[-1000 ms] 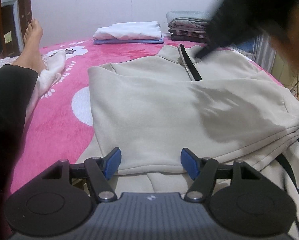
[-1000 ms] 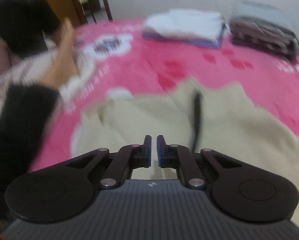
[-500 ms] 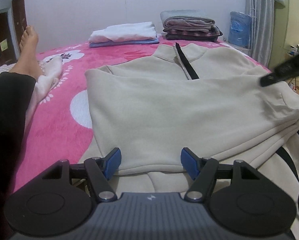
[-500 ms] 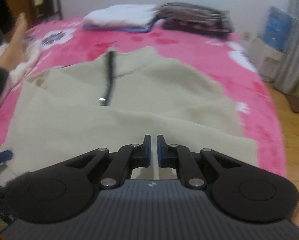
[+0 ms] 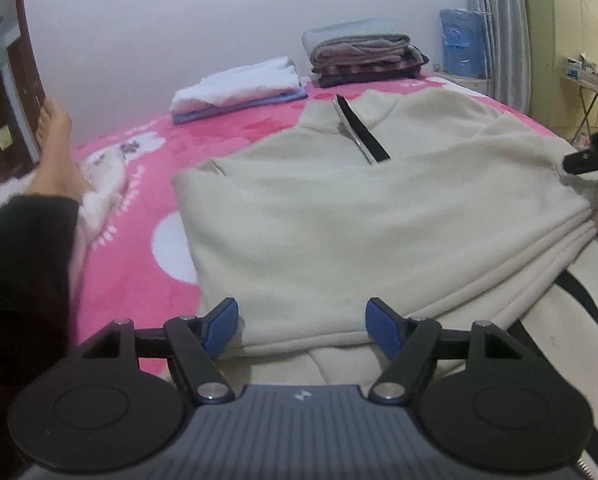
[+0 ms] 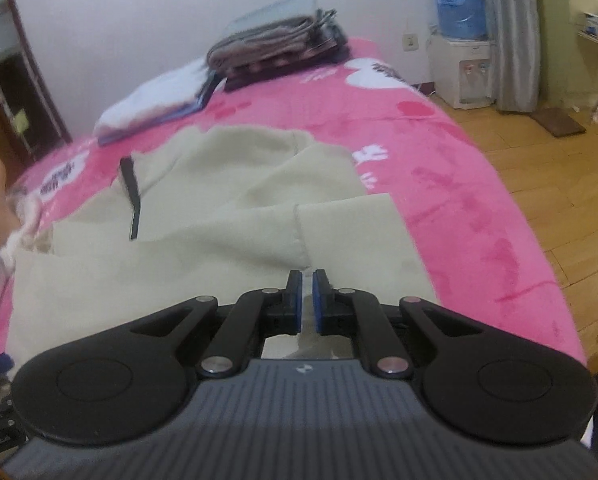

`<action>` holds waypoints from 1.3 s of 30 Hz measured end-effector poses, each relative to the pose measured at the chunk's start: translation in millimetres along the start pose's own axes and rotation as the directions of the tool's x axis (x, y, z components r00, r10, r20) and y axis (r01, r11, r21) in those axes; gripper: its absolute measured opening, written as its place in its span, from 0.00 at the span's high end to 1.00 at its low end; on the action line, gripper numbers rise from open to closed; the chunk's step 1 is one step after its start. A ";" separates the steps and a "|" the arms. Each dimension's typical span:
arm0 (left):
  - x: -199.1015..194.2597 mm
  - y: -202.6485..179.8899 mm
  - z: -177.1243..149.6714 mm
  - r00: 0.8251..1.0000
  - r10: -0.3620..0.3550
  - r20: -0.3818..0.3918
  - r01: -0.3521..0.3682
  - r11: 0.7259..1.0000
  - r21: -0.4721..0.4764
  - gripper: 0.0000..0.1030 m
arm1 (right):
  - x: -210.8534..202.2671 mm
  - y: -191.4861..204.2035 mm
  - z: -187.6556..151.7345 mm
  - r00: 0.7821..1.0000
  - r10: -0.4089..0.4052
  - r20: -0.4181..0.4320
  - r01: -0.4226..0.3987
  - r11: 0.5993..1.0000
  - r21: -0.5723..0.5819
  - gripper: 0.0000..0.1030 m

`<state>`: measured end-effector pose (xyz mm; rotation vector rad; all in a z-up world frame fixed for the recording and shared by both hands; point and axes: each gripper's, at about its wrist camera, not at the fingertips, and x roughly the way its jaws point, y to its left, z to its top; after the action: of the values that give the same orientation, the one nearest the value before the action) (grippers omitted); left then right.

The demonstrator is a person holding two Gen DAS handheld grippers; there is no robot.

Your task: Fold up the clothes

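Observation:
A cream zip-neck sweatshirt (image 5: 339,220) lies spread on the pink bedcover (image 5: 139,240), its black zip (image 5: 359,132) pointing away from me. My left gripper (image 5: 301,328) hovers at the near hem with its jaws opening. The hem lies between the blue pads (image 5: 221,326), which do not press on it. My right gripper (image 6: 307,292) is shut, low over the folded-in right sleeve of the sweatshirt (image 6: 219,248). In the left wrist view the right gripper (image 5: 591,156) shows as a dark tip at the garment's right edge. Whether it pinches cloth I cannot tell.
Two folded piles sit at the far end: a white one (image 5: 239,84) and a grey-brown stack (image 5: 363,54). A person's bare foot (image 5: 55,152) and dark-clad leg (image 5: 23,280) lie along the left. A black-striped cream garment (image 5: 559,320) lies under the sweatshirt's right side. Wooden floor (image 6: 559,168) and a water dispenser (image 6: 459,68) are on the right.
My right gripper swept from above the collar across to the sweatshirt's right side and came down low, rolling as it went. The left gripper's jaws widened slightly at the hem.

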<state>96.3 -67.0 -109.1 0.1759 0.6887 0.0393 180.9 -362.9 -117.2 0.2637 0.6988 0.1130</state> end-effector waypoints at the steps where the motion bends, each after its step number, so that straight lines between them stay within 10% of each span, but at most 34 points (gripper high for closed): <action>1: -0.7 3.1 8.1 1.000 0.003 0.009 -0.003 1.000 -0.010 0.30 | -2.6 -3.9 1.2 1.000 0.002 0.008 -0.002 1.000 0.021 0.95; 6: 20.1 18.2 70.9 0.998 -0.007 0.070 0.016 0.991 -0.135 0.23 | -4.9 15.0 28.9 0.993 0.112 0.033 -0.112 0.994 0.002 0.93; 14: 154.1 66.2 171.6 0.975 -0.221 0.001 0.206 0.907 -0.367 0.20 | 64.2 86.0 102.7 0.959 0.283 -0.024 -0.283 0.949 -0.137 0.66; 22: 256.5 81.4 190.0 0.915 -0.381 -0.132 0.260 0.807 -0.531 0.53 | 184.6 97.7 163.9 0.947 0.280 -0.160 -0.281 0.960 0.017 0.47; 27: 277.3 74.5 188.0 0.899 -0.414 -0.140 0.265 0.771 -0.580 0.86 | 234.0 96.3 165.4 0.921 0.266 -0.286 -0.234 0.962 0.141 0.53; 30: 274.4 72.9 191.1 0.898 -0.424 -0.114 0.270 0.739 -0.617 0.99 | 235.1 98.0 164.0 0.921 0.273 -0.277 -0.239 0.959 0.153 0.77; 34: 240.6 70.5 200.0 0.906 -0.422 -0.037 0.327 0.753 -0.572 1.00 | 213.4 98.8 165.6 0.924 0.303 -0.233 -0.285 0.952 0.108 0.89; 39: 159.4 75.7 205.0 0.866 -0.482 0.130 0.485 0.753 -0.444 1.00 | 145.7 96.8 170.0 0.907 0.399 -0.137 -0.401 0.916 0.010 0.89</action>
<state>351.3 -7.9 -40.8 -0.4746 0.6816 -0.2978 400.6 -276.4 -55.8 0.3824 0.7721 0.5351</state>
